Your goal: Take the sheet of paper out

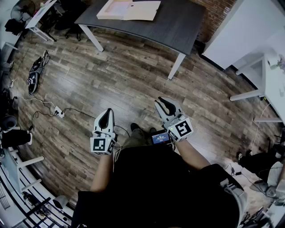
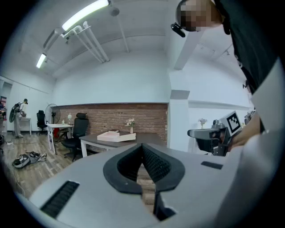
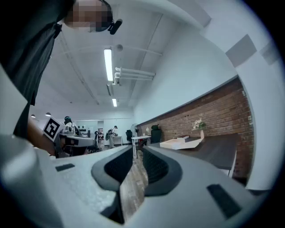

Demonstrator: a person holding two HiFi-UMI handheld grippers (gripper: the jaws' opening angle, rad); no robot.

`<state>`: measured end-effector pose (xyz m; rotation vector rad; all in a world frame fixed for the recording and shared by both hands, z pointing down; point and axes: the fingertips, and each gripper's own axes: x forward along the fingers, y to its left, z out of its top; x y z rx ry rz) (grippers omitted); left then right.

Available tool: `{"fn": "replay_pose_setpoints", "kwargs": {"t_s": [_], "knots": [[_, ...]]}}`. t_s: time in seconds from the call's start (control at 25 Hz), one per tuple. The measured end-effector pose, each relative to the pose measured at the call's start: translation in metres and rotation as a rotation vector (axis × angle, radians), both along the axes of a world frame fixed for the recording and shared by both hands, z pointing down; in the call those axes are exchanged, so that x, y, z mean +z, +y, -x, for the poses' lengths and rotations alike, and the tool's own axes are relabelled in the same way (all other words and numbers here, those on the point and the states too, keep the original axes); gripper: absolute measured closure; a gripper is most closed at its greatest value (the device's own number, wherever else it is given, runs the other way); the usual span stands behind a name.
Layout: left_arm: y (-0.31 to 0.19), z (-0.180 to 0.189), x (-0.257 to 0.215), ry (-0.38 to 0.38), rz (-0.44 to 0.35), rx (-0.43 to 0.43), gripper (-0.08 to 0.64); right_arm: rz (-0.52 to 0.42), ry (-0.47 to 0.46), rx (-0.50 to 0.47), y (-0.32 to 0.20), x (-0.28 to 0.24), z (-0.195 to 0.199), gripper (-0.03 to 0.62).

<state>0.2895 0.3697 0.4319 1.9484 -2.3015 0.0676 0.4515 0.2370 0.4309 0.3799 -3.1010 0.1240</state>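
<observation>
The person stands on a wooden floor (image 1: 124,75) with both arms held out level in front of the body. The left hand-held gripper (image 1: 106,116) sits at 11 o'clock from the person; its jaw tips are pressed together with nothing between them, and only floorboards show through the gap behind the tips. The right hand-held gripper (image 1: 162,103) sits at 1 o'clock, angled a little toward 11. Its jaws stand slightly apart, leaving a narrow slot that runs through to the tips, and it has hold of nothing. The two are near each other but not touching.

Farther out at 10 o'clock, a white power strip (image 1: 59,111) lies on the floor with cables trailing from it.

Well apart from both grippers, at 12 o'clock, stands the dark tabletop (image 1: 178,26). On its far left part lies a flat open box (image 1: 144,11), and the pale sheet of paper (image 1: 116,8) rests in the box's left half.
</observation>
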Motion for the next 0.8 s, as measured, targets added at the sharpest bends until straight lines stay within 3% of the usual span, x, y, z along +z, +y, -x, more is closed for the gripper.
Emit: {"fn": "replay_pose_setpoints", "kwargs": {"t_s": [0.28,0.48,0.8], "knots": [[-0.007,-0.006,-0.002,0.015,-0.044,0.03,0.565,0.014,0.01,-0.055,0.012,-0.002,0.005,0.509],[-0.015,-0.012,-0.019,-0.004,-0.089,0.079,0.565,-0.004,0.01,-0.003,0.009,-0.013,0.006,0.499],[-0.008,-0.012,-0.009,0.031,-0.08,0.066,0.565,0.012,-0.006,-0.028,0.014,-0.014,0.011,0.479]]}}
